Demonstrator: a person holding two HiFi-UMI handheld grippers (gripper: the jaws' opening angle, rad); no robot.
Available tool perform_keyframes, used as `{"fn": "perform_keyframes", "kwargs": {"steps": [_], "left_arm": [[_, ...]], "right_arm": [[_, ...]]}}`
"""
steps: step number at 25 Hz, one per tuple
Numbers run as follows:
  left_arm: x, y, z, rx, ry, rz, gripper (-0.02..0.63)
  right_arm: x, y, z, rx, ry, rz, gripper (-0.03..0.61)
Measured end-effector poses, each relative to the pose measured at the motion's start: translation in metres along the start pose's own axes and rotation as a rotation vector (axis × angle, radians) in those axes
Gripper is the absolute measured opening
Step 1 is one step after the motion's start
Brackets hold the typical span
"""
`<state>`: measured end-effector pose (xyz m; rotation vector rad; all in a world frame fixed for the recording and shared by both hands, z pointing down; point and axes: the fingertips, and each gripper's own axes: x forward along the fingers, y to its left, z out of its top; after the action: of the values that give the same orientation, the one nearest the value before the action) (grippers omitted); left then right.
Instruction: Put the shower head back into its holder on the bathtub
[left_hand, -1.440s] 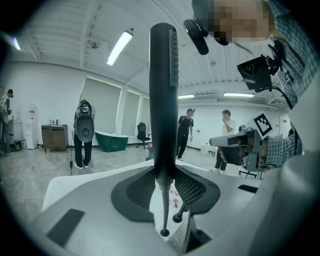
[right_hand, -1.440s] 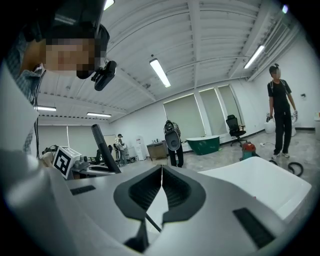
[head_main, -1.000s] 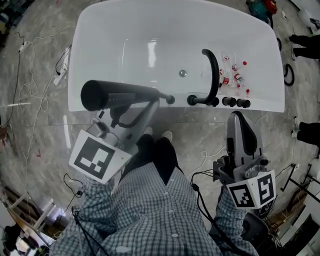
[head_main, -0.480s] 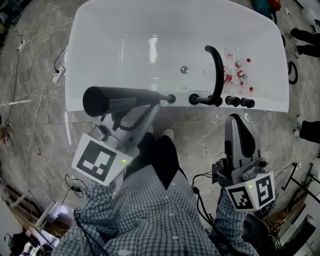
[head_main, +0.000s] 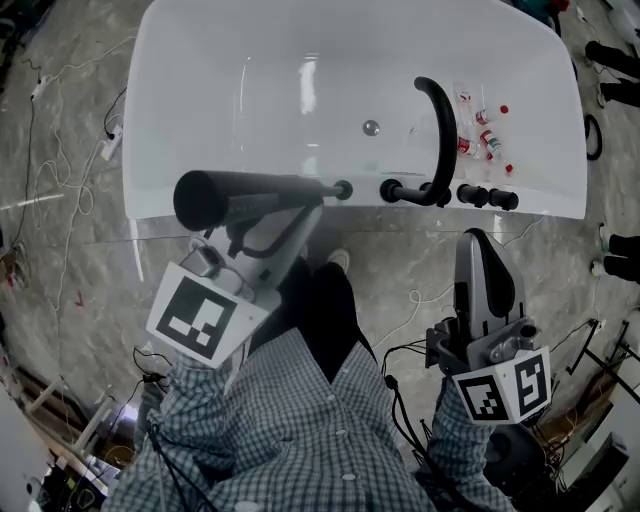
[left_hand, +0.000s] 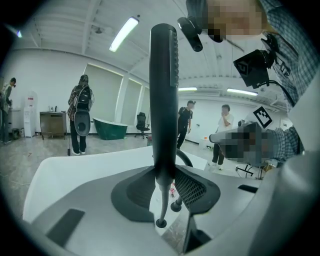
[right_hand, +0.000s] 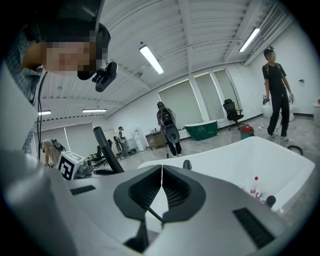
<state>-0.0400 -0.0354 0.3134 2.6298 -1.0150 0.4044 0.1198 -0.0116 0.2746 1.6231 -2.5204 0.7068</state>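
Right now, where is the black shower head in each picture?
Head view: the shower head lies sideways, left of centre, along the tub's near rim, held by the left gripper.
Left gripper view: it stands upright in the middle, clamped between the tongs.
Right gripper view: it is a small black rod at the far left, beside a marker cube.
Shared landmark: the white bathtub, visible in all three views.

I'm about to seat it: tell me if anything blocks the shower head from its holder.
Nothing visible does. The shower head, held in the left gripper, has its thin end at the holder; the curved spout stands apart to its right.
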Motion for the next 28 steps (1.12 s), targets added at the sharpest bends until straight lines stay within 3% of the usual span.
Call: {"fn": "perform_keyframes", "kwargs": {"steps": [19, 28], "left_arm": [[0.023, 0.016, -0.054, -0.035, 0.051, -0.021, 0.126], [0.039, 0.019, -0.074, -0.015, 0.063, -0.037, 0.126]], "right_arm": [[0.012, -0.009, -0.042, 0.048, 0.056, -0.044, 0.016], [0.015, -0.011, -0.057, 0.074, 0.07, -0.065, 0.016]]}}
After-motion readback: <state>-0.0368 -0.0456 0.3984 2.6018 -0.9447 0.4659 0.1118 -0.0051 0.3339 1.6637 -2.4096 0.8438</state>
